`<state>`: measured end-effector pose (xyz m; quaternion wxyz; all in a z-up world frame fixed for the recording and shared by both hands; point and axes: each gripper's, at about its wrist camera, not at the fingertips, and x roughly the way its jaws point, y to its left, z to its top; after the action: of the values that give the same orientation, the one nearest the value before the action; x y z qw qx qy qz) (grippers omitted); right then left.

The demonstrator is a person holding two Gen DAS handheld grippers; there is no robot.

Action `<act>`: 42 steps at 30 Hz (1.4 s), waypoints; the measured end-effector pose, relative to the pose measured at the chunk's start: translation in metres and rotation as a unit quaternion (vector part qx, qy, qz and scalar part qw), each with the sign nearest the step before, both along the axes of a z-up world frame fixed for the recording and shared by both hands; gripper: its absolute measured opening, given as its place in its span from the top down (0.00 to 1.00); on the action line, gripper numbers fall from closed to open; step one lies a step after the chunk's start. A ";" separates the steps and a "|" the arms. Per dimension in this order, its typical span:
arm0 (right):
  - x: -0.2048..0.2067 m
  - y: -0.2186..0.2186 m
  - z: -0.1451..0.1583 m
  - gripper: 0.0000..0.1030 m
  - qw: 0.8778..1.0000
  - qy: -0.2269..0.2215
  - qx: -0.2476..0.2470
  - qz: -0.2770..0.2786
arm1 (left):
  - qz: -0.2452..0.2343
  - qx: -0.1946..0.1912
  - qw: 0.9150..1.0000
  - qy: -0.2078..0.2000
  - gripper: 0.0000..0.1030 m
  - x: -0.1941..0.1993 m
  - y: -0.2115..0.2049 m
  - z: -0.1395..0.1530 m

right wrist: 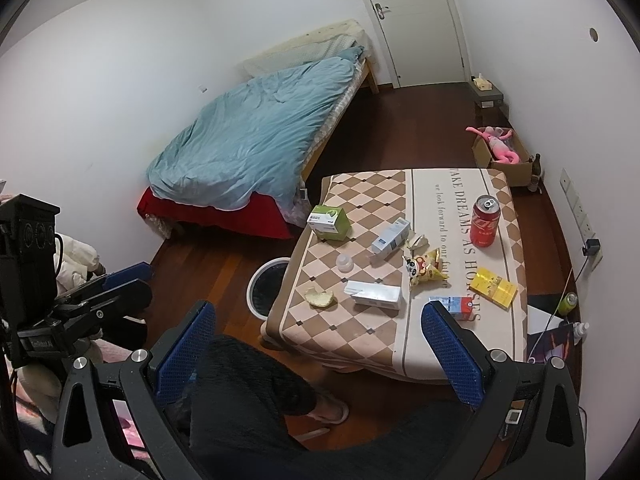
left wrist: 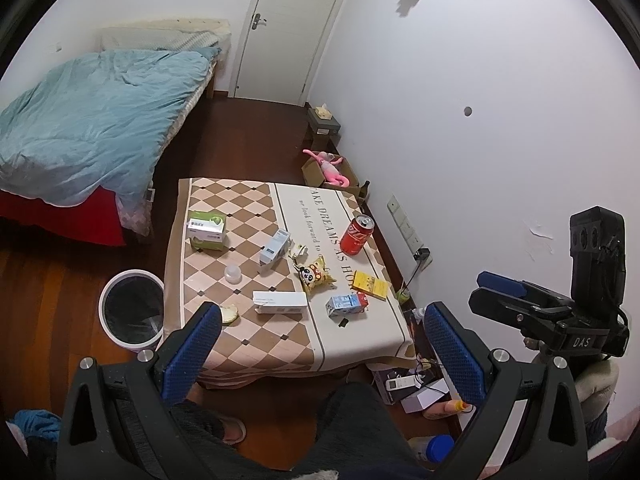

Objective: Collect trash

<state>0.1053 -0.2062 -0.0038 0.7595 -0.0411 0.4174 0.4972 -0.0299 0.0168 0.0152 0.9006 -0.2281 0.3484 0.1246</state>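
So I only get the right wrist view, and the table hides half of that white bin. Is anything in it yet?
Observer: The left wrist view shows the whole bin. It has a dark liner, and I can make out no trash inside.
Operator: And the little half-hidden carton?
Observer: The carton lies on its side, with a small black scrap just in front of it, not touching.
Operator: Anything else I miss?
Observer: A blue-capped bottle down on the floor.

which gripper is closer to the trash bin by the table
Left. The left gripper hangs open with the trash bin just ahead beside its left finger. The right gripper, also open, sits further right, beyond the left one, with the bin half hidden behind the table.
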 end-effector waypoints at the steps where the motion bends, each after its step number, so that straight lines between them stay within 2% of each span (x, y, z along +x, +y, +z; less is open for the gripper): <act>1: 0.000 0.000 0.000 0.00 1.000 0.001 0.000 0.001 | 0.000 0.000 1.000 0.000 0.00 0.001 0.001 0.000; 21: 0.001 0.001 0.000 0.00 1.000 -0.001 0.000 0.000 | -0.004 0.003 1.000 0.001 0.00 0.001 0.009 -0.001; 23: 0.002 0.001 0.001 0.00 1.000 -0.001 0.000 0.000 | -0.003 0.004 1.000 0.001 0.00 0.004 -0.001 0.000; 42: 0.002 0.000 0.001 0.00 1.000 0.000 0.000 -0.001 | -0.004 0.003 1.000 0.002 0.00 0.006 -0.005 -0.001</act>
<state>0.1075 -0.2062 -0.0032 0.7601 -0.0408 0.4176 0.4962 -0.0236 0.0122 0.0139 0.9012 -0.2238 0.3504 0.1228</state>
